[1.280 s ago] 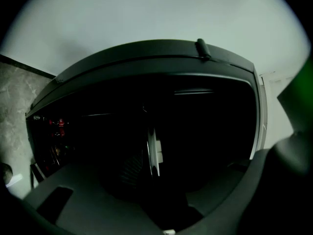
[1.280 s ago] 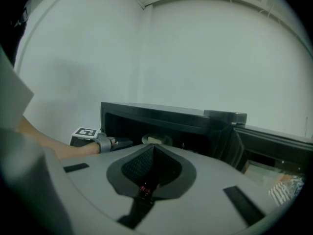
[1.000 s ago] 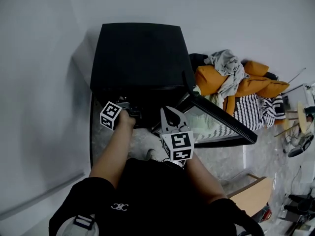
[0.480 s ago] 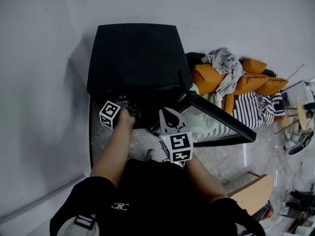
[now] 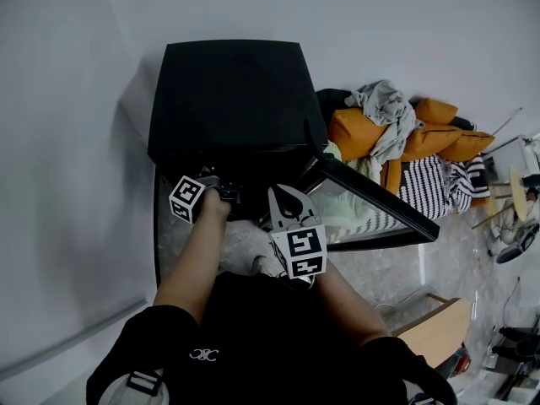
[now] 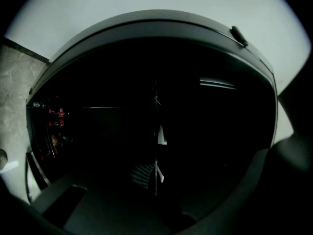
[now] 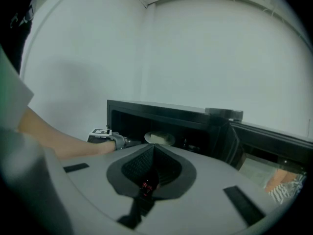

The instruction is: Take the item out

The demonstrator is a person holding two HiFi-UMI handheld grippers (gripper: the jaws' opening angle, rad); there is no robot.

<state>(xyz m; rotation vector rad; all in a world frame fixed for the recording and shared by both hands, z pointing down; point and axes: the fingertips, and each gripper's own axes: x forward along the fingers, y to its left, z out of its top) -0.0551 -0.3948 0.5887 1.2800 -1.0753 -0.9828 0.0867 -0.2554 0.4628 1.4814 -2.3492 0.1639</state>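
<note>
The left gripper (image 5: 224,191) is poking in under the front edge of the black box-shaped cabinet (image 5: 232,91). Its marker cube sits just outside the opening and the forearm runs straight back to the body, which looks like a reach for whatever is inside. The dark-framed glass door (image 5: 380,202) hangs swung out past the front right corner, so the mouth is clear.

The right gripper (image 5: 283,196) hangs back in front of the opening, just right of the left one and touching nothing. Its own view shows the jaws (image 7: 152,153) pressed together and empty. My read is that it is parked out of the way so one tool can work the narrow gap.

The head view looks down on the cabinet's lid and shows none of the interior. The right gripper view looks in from the front and finds the pale round plate (image 7: 159,138) with a light lump on it, sitting inside. The left gripper (image 7: 122,142) has its nose just beside the plate, and I can't tell whether they touch.

The left gripper view (image 6: 156,146) is nearly black. The jaws seem drawn together along a thin seam with a couple of pale slivers on it. What those slivers are is too dark to say.
</note>
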